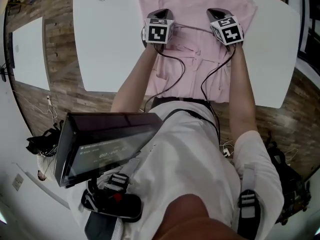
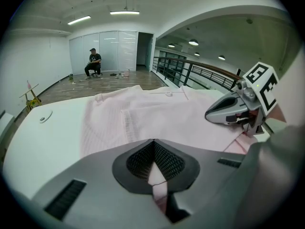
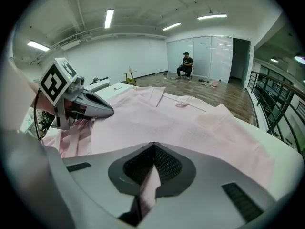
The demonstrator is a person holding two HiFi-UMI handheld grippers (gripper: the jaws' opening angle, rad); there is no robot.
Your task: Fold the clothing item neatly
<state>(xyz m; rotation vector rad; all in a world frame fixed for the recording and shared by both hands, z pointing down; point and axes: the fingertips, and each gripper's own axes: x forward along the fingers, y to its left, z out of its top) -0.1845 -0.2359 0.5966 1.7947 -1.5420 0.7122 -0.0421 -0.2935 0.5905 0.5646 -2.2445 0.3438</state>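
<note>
A pale pink shirt (image 1: 195,4) lies spread on the white table (image 1: 110,44), its near end hanging over the front edge toward me. My left gripper (image 1: 161,13) is shut on a fold of the pink cloth, and the fabric shows pinched between its jaws in the left gripper view (image 2: 155,168). My right gripper (image 1: 216,12) is likewise shut on the cloth, a strip of it caught between its jaws (image 3: 150,175). The two grippers sit side by side over the shirt's middle, a short way apart. Each shows in the other's view: right gripper (image 2: 224,112), left gripper (image 3: 90,106).
Bare tabletop lies left (image 2: 43,137) and right (image 1: 270,49) of the shirt. A dark screen device (image 1: 105,144) hangs at my waist, with cables running to the grippers. A second white table (image 1: 27,51) stands left. A seated person (image 2: 94,62) is far back; a railing (image 2: 190,73) runs right.
</note>
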